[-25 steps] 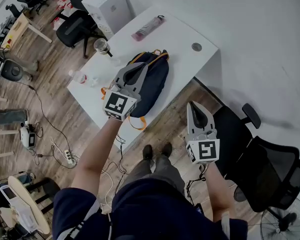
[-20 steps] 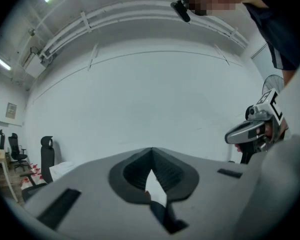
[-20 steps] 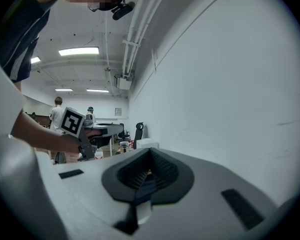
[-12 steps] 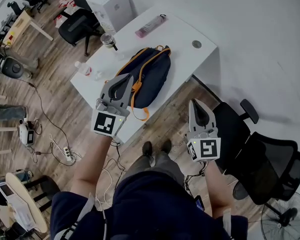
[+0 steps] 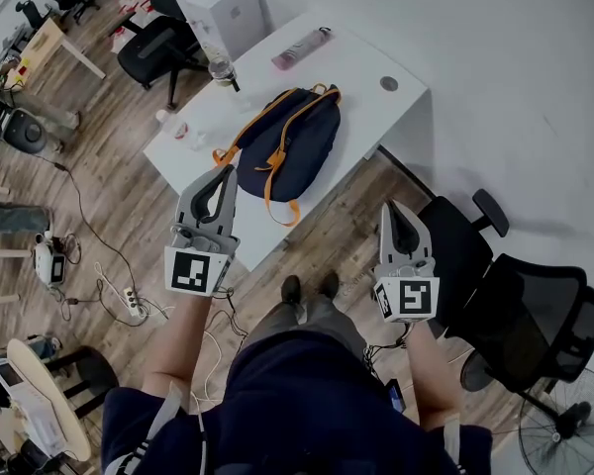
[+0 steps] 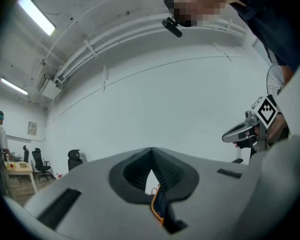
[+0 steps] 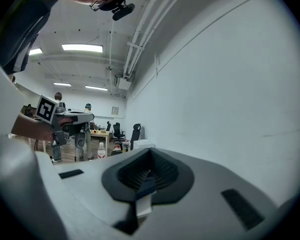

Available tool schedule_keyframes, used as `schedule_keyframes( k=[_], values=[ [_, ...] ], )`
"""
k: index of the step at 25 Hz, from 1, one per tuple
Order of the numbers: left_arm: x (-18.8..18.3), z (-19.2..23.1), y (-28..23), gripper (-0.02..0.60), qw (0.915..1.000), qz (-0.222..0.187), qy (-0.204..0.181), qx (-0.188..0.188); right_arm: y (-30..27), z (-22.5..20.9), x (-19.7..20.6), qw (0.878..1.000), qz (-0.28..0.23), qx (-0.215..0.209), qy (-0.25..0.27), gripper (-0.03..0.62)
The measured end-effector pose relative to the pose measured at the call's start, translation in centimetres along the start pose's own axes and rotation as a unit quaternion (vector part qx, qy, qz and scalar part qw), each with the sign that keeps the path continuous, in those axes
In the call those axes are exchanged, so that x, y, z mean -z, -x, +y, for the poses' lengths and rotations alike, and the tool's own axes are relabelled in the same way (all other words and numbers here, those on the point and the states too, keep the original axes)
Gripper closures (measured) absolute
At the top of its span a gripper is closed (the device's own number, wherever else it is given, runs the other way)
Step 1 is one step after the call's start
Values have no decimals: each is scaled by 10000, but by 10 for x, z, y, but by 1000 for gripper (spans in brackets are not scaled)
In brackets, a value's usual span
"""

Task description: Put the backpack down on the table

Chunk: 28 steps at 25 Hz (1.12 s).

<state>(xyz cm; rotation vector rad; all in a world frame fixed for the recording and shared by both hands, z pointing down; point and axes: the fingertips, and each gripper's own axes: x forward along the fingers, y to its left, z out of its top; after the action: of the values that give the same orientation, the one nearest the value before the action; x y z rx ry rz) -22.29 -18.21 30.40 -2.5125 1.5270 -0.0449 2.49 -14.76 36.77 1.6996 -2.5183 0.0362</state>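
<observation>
A navy backpack [image 5: 295, 144] with orange straps lies flat on the white bench [image 5: 368, 65]. The left hand-held gripper [image 5: 222, 174] and right hand-held gripper [image 5: 391, 208] hover apart from it — jaws pinched together, empty.

Looking along my left claw [image 6: 151, 154], its own body covers nearly all of the backpack [image 6: 158, 206]. Only a dark sliver with an orange strap [image 6: 152, 209] shows. From my head, the small things [image 5: 183, 132] on the table [image 5: 376, 62] left of the backpack are too tiny to name.
</observation>
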Motion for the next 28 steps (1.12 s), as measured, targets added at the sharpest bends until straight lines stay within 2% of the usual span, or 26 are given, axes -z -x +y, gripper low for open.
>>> schedule_keyframes(
  k=[11, 19, 28],
  values=[
    [9, 10, 51, 580, 9990, 163, 32, -406, 27, 2, 4, 9995, 46, 188, 241, 594],
    [23, 15, 70, 580, 9981, 263, -242, -494, 38, 2, 10, 9990, 109, 343, 257, 595],
    [32, 12, 72, 580, 9976, 288, 36, -632, 40, 13, 13, 9985, 137, 333, 411, 599]
  ],
)
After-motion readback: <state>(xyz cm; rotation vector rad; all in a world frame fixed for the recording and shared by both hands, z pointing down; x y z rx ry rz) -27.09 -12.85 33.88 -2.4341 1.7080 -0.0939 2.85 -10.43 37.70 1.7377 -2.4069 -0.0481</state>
